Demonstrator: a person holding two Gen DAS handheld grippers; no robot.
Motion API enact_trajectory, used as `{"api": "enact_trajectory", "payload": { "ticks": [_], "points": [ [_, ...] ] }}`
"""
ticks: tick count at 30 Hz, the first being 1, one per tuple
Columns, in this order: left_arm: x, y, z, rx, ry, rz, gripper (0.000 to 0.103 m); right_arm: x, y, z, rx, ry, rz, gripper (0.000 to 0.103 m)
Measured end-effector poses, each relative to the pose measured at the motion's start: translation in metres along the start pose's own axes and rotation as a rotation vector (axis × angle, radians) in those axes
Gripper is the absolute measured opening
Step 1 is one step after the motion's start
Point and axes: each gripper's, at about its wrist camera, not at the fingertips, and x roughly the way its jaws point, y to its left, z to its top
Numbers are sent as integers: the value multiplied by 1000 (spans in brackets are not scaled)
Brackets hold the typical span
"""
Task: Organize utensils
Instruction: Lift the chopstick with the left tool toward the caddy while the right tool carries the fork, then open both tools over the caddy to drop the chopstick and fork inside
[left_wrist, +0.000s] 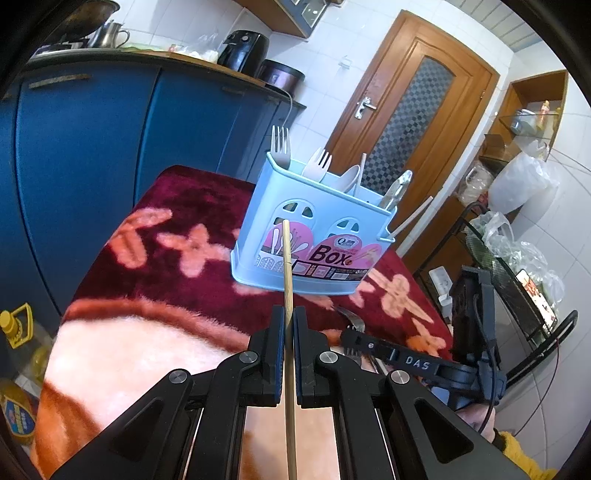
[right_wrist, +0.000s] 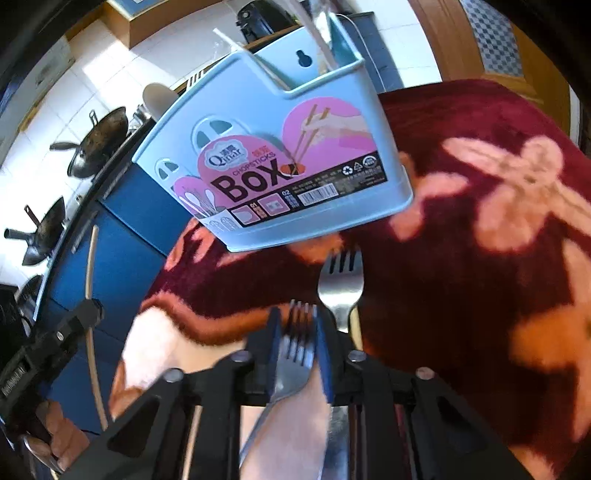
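A light blue chopsticks box (left_wrist: 314, 236) stands on the red floral blanket (left_wrist: 177, 206), holding forks, a spoon, tongs and a chopstick. My left gripper (left_wrist: 289, 314) is shut on a wooden chopstick (left_wrist: 287, 273), held upright in front of the box. My right gripper (right_wrist: 297, 317) is around a metal fork (right_wrist: 297, 347) on the blanket, close in front of the box (right_wrist: 273, 166); the jaws look nearly closed on it. A second metal fork (right_wrist: 341, 284) lies just right of it. The right gripper (left_wrist: 369, 343) also shows in the left wrist view, and the left one (right_wrist: 85, 314) with the chopstick (right_wrist: 90, 295) in the right wrist view.
Blue kitchen cabinets (left_wrist: 92, 147) with a countertop, an air fryer (left_wrist: 243, 51) and woks (right_wrist: 99, 144) stand behind the table. A wooden door (left_wrist: 410, 110) and a metal rack (left_wrist: 517, 288) with plastic bags are to the right. An oil bottle (left_wrist: 18, 332) stands at the left.
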Motion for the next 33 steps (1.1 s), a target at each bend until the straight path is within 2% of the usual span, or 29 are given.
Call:
{"api": "enact_trajectory", "payload": {
  "ticks": [2,9,15,23,29,33],
  "points": [
    [1,-1,0,0,0,-1,4,-3,2,-2,-11,-15,11,4],
    [1,-4,6,8,-21,3,4,-46,25,-3,-101,-183,-16,3],
    [-2,-12,24,25,-80,2,4,-89,44,9,-153,-344,-57,3],
    [-4,-30,65,77,-205,13,4,-135,50,43,-192,-539,-140,3],
    [1,-46,104,118,-316,15,4,-156,53,79,-209,-634,-184,3],
    [7,-51,127,125,-363,8,4,-165,61,108,-231,-695,-219,3]
  ]
}}
